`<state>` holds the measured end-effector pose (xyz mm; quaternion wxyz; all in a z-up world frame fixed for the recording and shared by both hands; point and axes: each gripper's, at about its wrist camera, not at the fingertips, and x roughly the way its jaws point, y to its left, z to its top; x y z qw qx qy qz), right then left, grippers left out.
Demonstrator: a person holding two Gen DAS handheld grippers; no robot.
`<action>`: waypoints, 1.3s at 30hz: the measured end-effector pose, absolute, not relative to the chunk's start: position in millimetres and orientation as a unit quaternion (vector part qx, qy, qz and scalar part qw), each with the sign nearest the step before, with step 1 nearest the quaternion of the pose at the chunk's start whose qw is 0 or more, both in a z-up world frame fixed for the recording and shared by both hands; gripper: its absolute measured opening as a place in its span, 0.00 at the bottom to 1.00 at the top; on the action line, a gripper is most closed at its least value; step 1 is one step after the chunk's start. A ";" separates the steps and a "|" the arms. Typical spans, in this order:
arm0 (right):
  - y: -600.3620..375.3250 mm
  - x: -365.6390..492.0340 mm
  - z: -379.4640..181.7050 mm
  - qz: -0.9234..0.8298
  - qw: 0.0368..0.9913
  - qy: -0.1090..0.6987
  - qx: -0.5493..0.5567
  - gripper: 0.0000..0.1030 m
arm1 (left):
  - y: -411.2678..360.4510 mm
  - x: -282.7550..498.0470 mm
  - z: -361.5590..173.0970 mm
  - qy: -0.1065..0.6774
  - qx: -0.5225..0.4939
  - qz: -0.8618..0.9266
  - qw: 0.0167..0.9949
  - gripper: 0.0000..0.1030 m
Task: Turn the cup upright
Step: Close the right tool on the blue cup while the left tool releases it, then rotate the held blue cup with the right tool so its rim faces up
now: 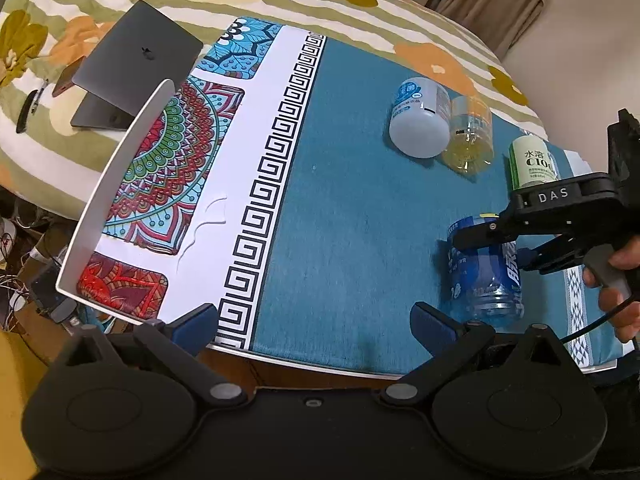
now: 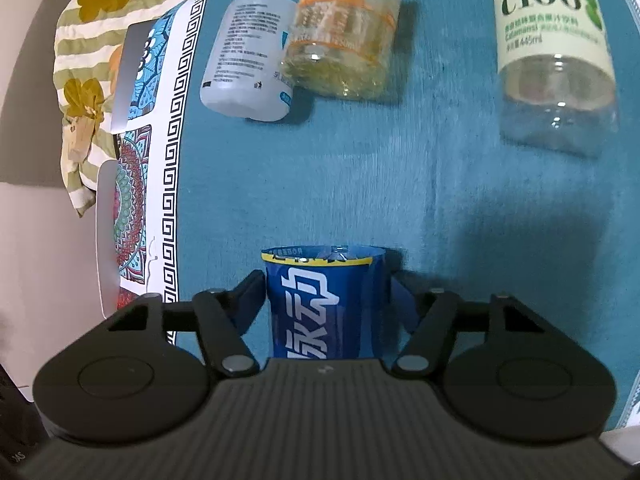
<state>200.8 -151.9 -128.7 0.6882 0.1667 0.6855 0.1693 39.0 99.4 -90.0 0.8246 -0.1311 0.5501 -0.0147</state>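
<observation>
A blue-labelled clear plastic cup (image 1: 486, 272) cut from a bottle lies on its side on the teal cloth (image 1: 352, 208). My right gripper (image 2: 326, 284) is shut on the blue cup (image 2: 324, 300), one finger on each side; it also shows in the left wrist view (image 1: 492, 248), coming in from the right. My left gripper (image 1: 314, 320) is open and empty at the table's near edge, left of the blue cup. A white cup (image 1: 420, 120), an orange-yellow cup (image 1: 470, 136) and a green C100 cup (image 1: 534, 164) lie on their sides farther back.
A grey laptop (image 1: 136, 64) sits on the floral bedding (image 1: 60, 28) behind the table's left. A metal rim (image 1: 116, 184) edges the patterned left side. A hand (image 1: 616, 276) holds the right gripper's handle. Cables lie on the floor at the left.
</observation>
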 end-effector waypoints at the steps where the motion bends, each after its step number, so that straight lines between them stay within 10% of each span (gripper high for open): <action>1: -152.0 201.2 -130.0 0.169 0.686 0.687 0.170 0.76 | 99.7 39.2 -90.5 0.551 -0.132 -0.016 0.824 1.00; 12: -144.7 197.9 -115.3 0.186 0.716 0.652 0.164 0.72 | 102.5 39.2 -87.1 0.551 -0.132 -0.013 0.824 1.00; 28: -112.9 96.4 -117.7 0.152 0.940 0.302 0.046 0.73 | 112.6 29.8 -91.8 0.553 -0.099 0.005 0.827 1.00; 39: -114.7 60.7 -131.7 0.156 0.959 0.237 0.011 0.72 | 108.4 21.2 -85.5 0.543 -0.082 -0.008 0.836 1.00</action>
